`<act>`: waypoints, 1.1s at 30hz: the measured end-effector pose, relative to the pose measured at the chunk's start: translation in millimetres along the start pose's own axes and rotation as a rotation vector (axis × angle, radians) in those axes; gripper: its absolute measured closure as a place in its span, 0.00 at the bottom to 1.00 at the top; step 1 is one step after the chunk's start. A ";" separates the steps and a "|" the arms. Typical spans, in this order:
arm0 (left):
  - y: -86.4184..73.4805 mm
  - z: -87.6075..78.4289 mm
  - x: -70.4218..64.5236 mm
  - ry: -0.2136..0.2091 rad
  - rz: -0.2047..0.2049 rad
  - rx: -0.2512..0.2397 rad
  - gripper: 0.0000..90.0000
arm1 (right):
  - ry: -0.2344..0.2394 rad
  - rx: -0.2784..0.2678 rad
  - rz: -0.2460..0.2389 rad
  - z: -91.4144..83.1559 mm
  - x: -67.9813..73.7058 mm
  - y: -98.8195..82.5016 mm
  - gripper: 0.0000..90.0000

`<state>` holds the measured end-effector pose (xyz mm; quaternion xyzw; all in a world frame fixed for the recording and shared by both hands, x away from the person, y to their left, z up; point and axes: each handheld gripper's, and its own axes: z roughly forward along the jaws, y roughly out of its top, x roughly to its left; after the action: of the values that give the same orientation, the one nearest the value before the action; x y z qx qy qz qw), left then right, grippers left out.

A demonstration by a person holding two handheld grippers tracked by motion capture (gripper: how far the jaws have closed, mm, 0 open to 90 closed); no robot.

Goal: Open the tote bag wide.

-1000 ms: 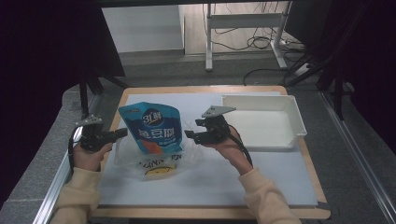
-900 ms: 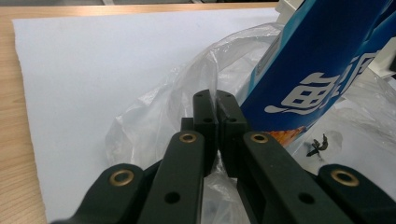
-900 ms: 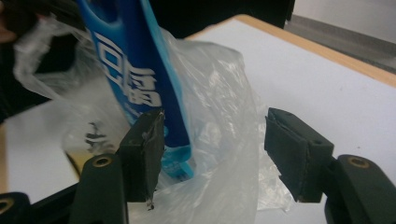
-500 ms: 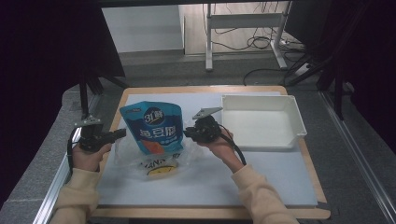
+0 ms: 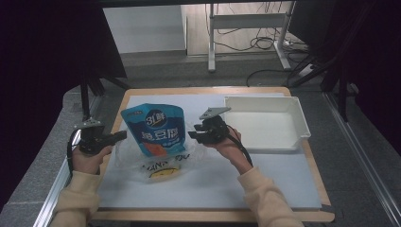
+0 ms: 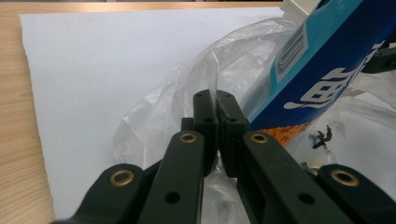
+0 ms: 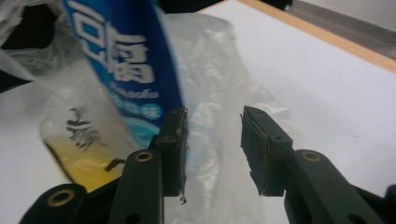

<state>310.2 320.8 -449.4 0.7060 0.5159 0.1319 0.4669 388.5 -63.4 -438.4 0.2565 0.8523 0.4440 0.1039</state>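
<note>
A blue snack pouch (image 5: 156, 126) stands tilted inside a clear plastic bag (image 5: 163, 163) on the white mat. My left gripper (image 5: 122, 135) is at the bag's left edge, and in the left gripper view its jaws (image 6: 216, 105) are shut on a fold of the clear bag (image 6: 187, 79), with the pouch (image 6: 322, 70) just to the right. At the bag's right side my right gripper (image 5: 193, 135) stands open. In the right gripper view the clear film (image 7: 219, 70) lies in the gap of that gripper (image 7: 214, 135), and the pouch (image 7: 126, 56) is beside the left pad.
A white tray (image 5: 274, 147) stands at the right of the wooden table (image 5: 208, 90), close behind my right hand. The white mat (image 5: 213, 189) covers most of the tabletop. Yellow print (image 5: 163, 174) shows on the bag's near end.
My right gripper has moved left, up against the bag's right side. The pouch has shifted slightly. My left gripper has stayed in place.
</note>
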 end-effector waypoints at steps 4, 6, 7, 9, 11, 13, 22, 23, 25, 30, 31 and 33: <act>-0.1 0.8 -0.2 0.002 0.001 0.002 0.99 | -0.041 0.000 0.008 3.0 -5.3 -1.1 0.62; 0.0 1.5 -0.5 0.004 0.002 0.004 0.99 | -0.057 0.002 0.001 5.2 -6.5 -1.1 0.60; 0.0 1.9 -0.6 0.004 0.002 0.004 0.99 | -0.072 0.007 -0.007 6.5 -7.5 -0.8 0.59; -0.1 2.5 -0.6 0.004 0.003 0.004 0.99 | -0.077 0.003 -0.004 8.2 -9.8 -0.1 0.58; -0.2 2.9 -0.9 0.006 0.004 0.007 0.99 | -0.070 0.000 0.004 10.9 -13.5 0.7 0.59; -0.4 3.2 -1.0 0.007 0.004 0.007 0.99 | -0.061 0.020 0.006 15.8 -14.8 -0.5 0.63; -2.1 6.9 1.4 0.012 0.008 0.005 0.99 | -0.084 0.015 0.071 20.9 -23.5 -9.5 0.98; -2.2 7.7 0.6 0.016 0.010 0.008 0.99 | -0.093 0.013 0.070 21.2 -23.0 -10.5 0.98; -2.7 9.1 -0.1 0.026 0.019 0.009 0.99 | -0.116 0.011 0.064 23.3 -20.7 -13.1 0.98; -7.7 17.8 6.2 0.037 0.004 0.018 0.99 | -0.146 0.014 0.065 31.4 -17.6 -19.5 0.98; -8.9 20.2 8.2 0.043 0.001 0.024 0.99 | -0.150 0.020 0.064 33.3 -17.2 -20.8 0.98; -11.6 25.7 12.2 0.046 -0.008 0.032 0.99 | -0.153 0.025 0.065 36.5 -16.9 -22.6 0.98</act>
<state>325.7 318.1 -475.9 0.7082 0.5313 0.1379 0.4440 409.8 -57.3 -478.9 0.3187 0.8384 0.4155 0.1511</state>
